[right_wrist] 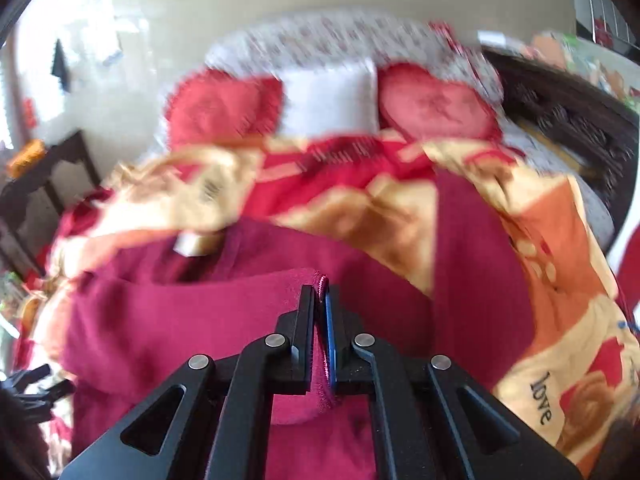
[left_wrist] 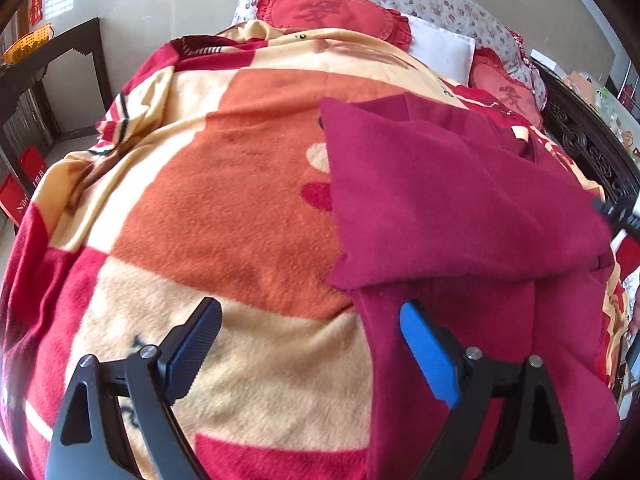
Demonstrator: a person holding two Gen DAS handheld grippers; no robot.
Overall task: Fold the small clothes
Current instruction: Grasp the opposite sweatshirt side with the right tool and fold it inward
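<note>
The left gripper [left_wrist: 310, 344] hangs released, its jaws spread wide and nothing between them — the black finger over the checked blanket [left_wrist: 224, 184], the blue finger over the lower part of the dark red garment [left_wrist: 460, 200]. That garment lies on the blanket ahead of and to the right of this gripper, with one portion folded over the rest.

The right gripper [right_wrist: 320, 300] is clenched on the garment [right_wrist: 192, 312]: a hemmed edge of the cloth is pinched between its jaws, and the fabric spreads ahead and to its left. Beyond both grippers, at the far end of the bed, sit two red cushions [left_wrist: 332, 8] with a white pillow [left_wrist: 440, 50] between them. The right view is blurred.
</note>
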